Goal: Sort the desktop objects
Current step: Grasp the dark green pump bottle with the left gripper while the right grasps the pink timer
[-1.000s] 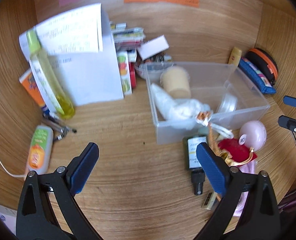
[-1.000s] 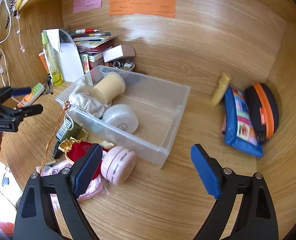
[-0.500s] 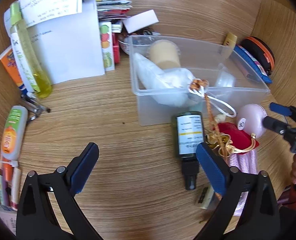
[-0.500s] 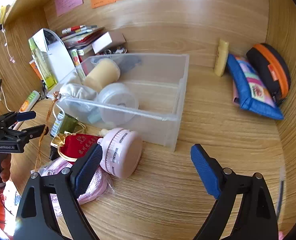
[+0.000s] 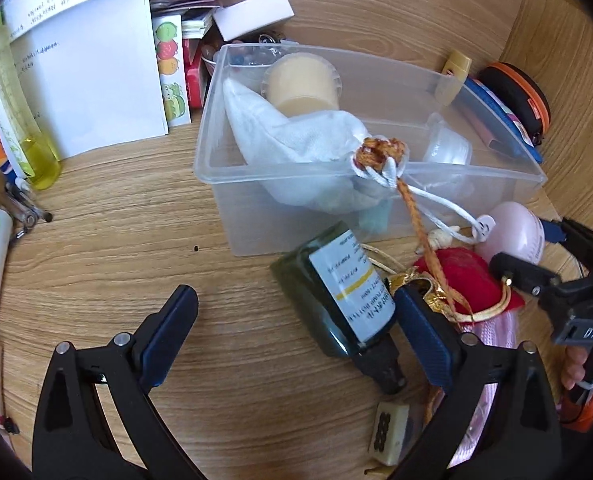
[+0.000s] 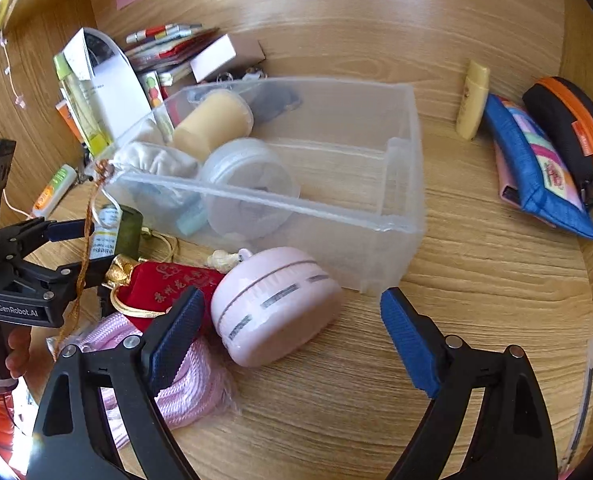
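Left wrist: spread left tongs (image 5: 296, 340) above green bottle (image 5: 336, 292).

I read "GenRobot.AI" in white on the black body of the left gripper (image 6: 74, 250), seen from the right wrist. The right gripper (image 5: 536, 252), seen from the left wrist, shows the letters "DAS". Print on the dark green bottle (image 5: 336, 292) and gold characters on the red pouch (image 6: 172, 288) stay illegible to me.

Left gripper (image 5: 296, 328) is hanging wide open over the desk (image 5: 136, 240), with a dark green bottle (image 5: 336, 292) lying between its fingers, nearer the right one. Clear bin (image 5: 232, 216) is sitting just behind, white drawstring bag (image 5: 296, 148) spilling over its front rim.
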Available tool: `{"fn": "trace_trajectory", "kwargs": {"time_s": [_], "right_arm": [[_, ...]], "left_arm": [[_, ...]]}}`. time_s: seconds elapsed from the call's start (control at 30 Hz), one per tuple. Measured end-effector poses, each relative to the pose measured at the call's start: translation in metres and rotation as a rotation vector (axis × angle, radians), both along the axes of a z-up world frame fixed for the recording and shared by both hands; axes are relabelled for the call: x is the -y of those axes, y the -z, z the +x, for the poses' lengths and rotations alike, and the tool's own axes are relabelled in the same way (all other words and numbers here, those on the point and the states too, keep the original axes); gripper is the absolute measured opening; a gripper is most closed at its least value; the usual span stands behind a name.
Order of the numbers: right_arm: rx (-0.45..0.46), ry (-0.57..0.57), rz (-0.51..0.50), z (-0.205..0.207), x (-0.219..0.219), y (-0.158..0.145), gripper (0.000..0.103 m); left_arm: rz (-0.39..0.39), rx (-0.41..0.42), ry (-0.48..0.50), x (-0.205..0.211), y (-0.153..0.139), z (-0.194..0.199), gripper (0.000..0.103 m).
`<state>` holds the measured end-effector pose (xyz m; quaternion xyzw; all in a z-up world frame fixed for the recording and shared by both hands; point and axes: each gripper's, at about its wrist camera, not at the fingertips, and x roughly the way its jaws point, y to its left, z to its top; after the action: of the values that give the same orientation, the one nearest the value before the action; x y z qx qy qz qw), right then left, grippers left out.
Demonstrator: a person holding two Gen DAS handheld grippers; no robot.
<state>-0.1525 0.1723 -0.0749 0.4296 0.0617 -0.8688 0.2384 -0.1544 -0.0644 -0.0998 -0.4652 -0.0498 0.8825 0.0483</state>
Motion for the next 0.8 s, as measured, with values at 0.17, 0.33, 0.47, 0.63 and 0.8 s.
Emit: {"fn": "trace_trajectory", "kwargs": {"time_s": [0.17, 0.33, 0.47, 0.63, 0.8], "right_arm": [[0.024, -0.010, -0.012, -0.006, 0.002, 0.010, 0.082], [0.058, -0.018, -0.040, -0.010, 0.000, 0.017, 0.070], [0.072, -0.026, -0.056, -0.012, -0.002, 0.018, 0.058], [0.075, -0.026, -0.058, -0.011, -0.004, 0.019, 0.058], [0.083, -0.006, -0.077, -0.012, -0.011, 0.019, 0.058]], "left_arm": [[0.016, -0.009, -0.026, 0.001, 0.004, -0.004, 0.099], [0.016, -0.015, -0.056, 0.004, 0.007, -0.006, 0.099], [-0.005, -0.037, -0.063, 0.005, 0.005, -0.002, 0.096], [-0.035, -0.030, -0.047, 0.003, 0.008, 0.000, 0.078], [-0.044, -0.040, -0.043, 0.003, 0.007, 0.004, 0.061]]}}
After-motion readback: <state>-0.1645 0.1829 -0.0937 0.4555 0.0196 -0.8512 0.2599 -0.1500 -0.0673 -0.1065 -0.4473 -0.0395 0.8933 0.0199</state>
